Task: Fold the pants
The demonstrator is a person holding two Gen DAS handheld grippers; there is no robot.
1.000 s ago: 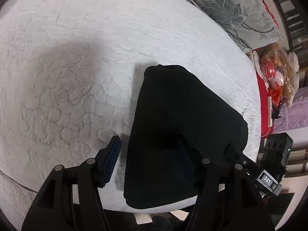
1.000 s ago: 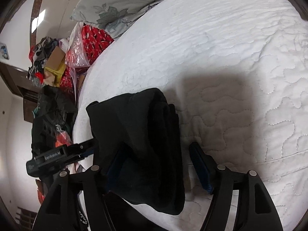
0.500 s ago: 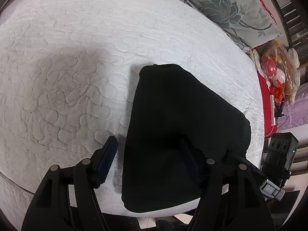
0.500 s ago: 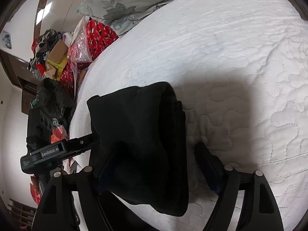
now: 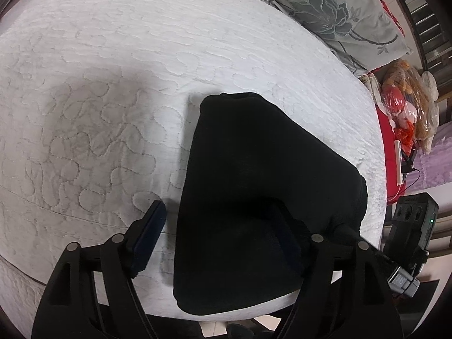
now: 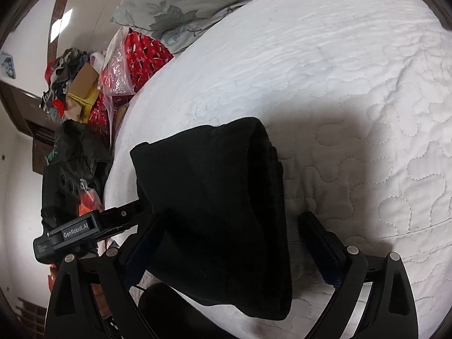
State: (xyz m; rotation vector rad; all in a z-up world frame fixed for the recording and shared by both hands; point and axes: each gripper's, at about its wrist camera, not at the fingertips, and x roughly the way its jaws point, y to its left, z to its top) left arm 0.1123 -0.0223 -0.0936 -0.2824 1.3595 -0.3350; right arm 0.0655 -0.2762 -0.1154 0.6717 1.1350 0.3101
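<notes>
- Left wrist view: black folded fabric pants (image 5: 254, 197) lie in a compact bundle on the white quilted stitched bedspread (image 5: 113, 84), near the bed's near edge
- Left gripper (image 5: 217, 234), black with 2 blue-padded fingers, stands spread wide; left finger over bare quilt just beside the bundle, right finger over the dark cloth, contact unclear
- Nothing pinched between the jaws
- Grey floral-print pillow (image 5: 339, 14) at the far side of the bed; clear plastic bag of stuffed toys (image 5: 406, 104) beyond the bed's right edge
- The other gripper's black body shows at the bundle's right corner
- Right wrist view: same pants (image 6: 220, 212), layered fold edges facing right, sitting on the bedspread (image 6: 339, 84)
- Right gripper (image 6: 234, 243) spread wide, straddling the bundle's near end; left finger partly behind cloth, right finger clear of it over quilt
- Pillow (image 6: 183, 5) at top; red patterned plastic-wrapped bundle (image 6: 135, 59) and brown cardboard box (image 6: 84, 82) beside the bed
</notes>
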